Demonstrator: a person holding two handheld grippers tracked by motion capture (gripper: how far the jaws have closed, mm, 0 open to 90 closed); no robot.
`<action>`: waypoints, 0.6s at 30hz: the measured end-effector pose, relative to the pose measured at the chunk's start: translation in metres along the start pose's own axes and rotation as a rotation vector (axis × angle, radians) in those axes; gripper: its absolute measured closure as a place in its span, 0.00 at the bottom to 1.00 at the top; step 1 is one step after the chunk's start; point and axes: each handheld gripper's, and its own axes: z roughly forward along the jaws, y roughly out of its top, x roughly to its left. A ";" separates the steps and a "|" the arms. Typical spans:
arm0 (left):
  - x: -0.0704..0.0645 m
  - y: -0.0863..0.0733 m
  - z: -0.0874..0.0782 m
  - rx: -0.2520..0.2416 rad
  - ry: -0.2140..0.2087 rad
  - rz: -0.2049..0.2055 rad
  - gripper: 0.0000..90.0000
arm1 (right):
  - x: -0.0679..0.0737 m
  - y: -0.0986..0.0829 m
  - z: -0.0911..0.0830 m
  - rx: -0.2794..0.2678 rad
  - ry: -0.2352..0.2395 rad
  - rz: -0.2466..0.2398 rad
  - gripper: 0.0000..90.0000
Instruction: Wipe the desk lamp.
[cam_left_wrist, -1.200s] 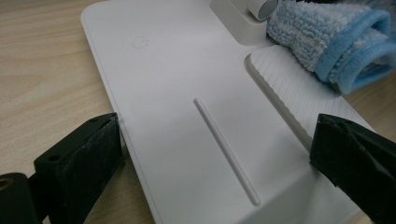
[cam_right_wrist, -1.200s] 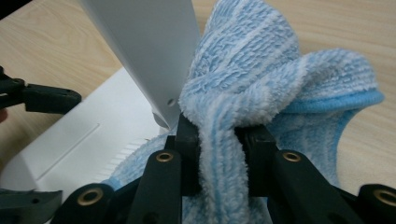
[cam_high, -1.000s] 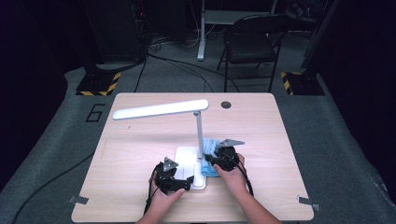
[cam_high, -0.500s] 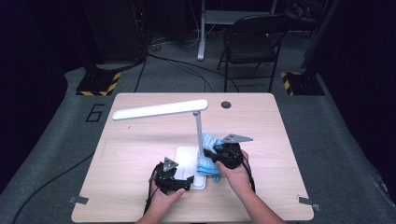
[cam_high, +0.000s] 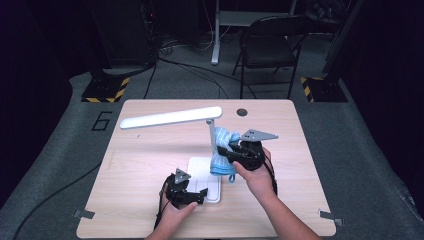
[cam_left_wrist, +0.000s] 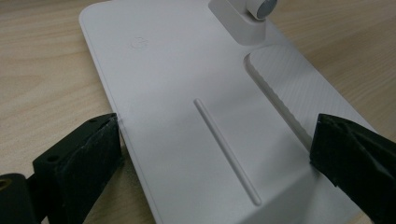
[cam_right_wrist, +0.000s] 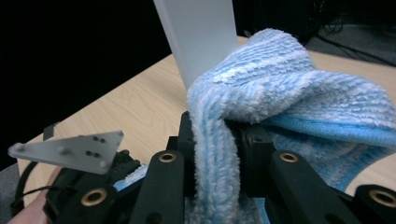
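Left tool (cam_high: 192, 196) agape — right tool (cam_high: 235, 155) clenched

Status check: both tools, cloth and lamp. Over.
Left tool open, straddling lamp base. Right tool shut on blue cloth, pressed at lamp post. Nothing blocking.

The high view looks forward and down over the whole table (cam_high: 150, 150). Both gripper views sit close in, sharing the lamp (cam_high: 210, 145) with it: base (cam_left_wrist: 187, 116), post (cam_right_wrist: 196, 37)

Folding chair (cam_high: 267, 47) on grey carpet (cam_high: 370, 150)
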 end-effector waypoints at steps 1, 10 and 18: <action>0.000 0.000 0.000 0.000 0.000 0.000 0.02 | 0.001 0.004 -0.002 -0.007 0.003 -0.012 0.82; 0.000 0.000 0.000 0.001 -0.001 0.000 0.02 | 0.006 0.022 -0.010 -0.043 0.004 -0.050 0.82; 0.000 0.000 0.000 0.003 -0.003 -0.004 0.02 | -0.004 0.007 -0.003 -0.028 0.013 -0.014 0.81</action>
